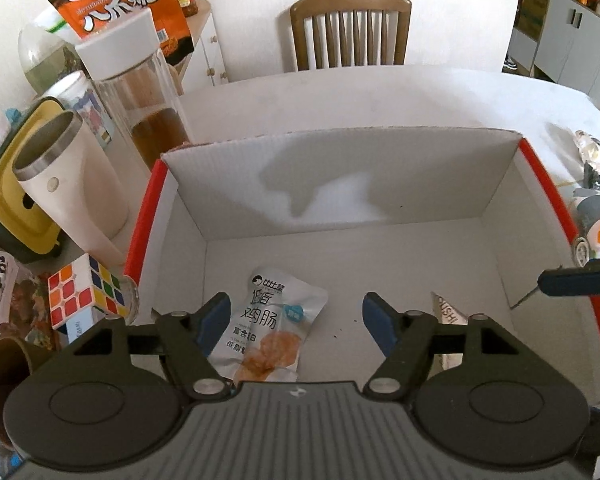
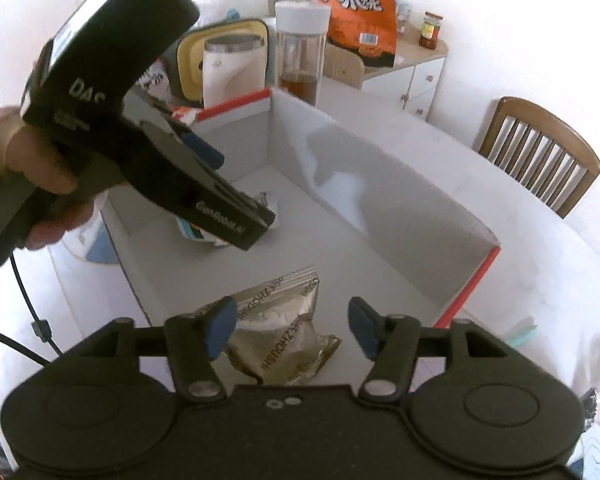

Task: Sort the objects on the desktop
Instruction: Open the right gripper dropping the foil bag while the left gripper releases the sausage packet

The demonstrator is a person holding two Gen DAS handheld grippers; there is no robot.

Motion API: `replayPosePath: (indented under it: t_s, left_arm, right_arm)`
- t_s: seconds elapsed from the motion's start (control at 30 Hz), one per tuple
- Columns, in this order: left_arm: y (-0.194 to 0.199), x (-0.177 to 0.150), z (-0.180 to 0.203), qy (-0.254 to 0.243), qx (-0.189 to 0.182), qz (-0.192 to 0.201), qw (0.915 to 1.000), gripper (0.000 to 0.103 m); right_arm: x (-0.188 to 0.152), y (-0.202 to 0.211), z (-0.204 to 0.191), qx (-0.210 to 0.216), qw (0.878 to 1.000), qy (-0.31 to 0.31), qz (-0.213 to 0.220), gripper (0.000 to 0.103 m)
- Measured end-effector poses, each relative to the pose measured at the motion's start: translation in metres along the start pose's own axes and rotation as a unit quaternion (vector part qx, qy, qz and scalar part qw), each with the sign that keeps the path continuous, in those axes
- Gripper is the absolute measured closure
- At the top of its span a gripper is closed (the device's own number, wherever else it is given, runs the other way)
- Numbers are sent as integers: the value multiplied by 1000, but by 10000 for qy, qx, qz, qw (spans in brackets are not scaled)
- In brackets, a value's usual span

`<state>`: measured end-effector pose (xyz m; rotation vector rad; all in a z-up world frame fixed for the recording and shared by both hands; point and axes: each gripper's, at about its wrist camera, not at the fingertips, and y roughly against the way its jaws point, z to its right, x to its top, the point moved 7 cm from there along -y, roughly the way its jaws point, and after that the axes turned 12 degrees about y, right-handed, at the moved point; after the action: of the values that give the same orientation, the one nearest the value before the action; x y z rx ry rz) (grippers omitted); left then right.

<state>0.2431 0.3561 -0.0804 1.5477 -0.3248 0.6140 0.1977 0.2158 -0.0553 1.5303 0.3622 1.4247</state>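
An open white cardboard box with red edges (image 1: 340, 168) sits on the table; it also shows in the right wrist view (image 2: 380, 168). A white snack packet with a sausage picture (image 1: 270, 326) lies on the box floor. My left gripper (image 1: 296, 326) is open above it, jaws apart, empty. A silvery-brown snack packet (image 2: 284, 332) lies in the box under my right gripper (image 2: 290, 326), which is open and empty. A corner of that packet shows in the left wrist view (image 1: 446, 312). The left gripper's body (image 2: 140, 120), held by a hand, hangs over the box.
Left of the box stand a white steel cup (image 1: 72, 196), a glass bottle of tea (image 1: 140, 92), an orange snack bag (image 1: 128, 0), a yellow container (image 1: 8, 184) and a Rubik's cube (image 1: 84, 292). Small figurines (image 1: 596, 200) lie to the right. A wooden chair (image 1: 350, 32) stands behind.
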Motion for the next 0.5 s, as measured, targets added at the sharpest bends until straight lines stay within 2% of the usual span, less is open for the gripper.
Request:
replayPosePath:
  t_s: [0.23,0.37,0.5]
  left_arm:
    - [20,-2,8,-42,-45,136,9999,30]
    - [34,-4,13,-50,-75,271,9996,24]
    - [49,-6,17,-24,-153,386,9991,20]
  right_arm:
    - [-5,18,2,-2,9998,-148,122,39]
    - [-7,28,5,5,9993,-289,236,32]
    - [-11,42,8,-16,9983,-447,372,30]
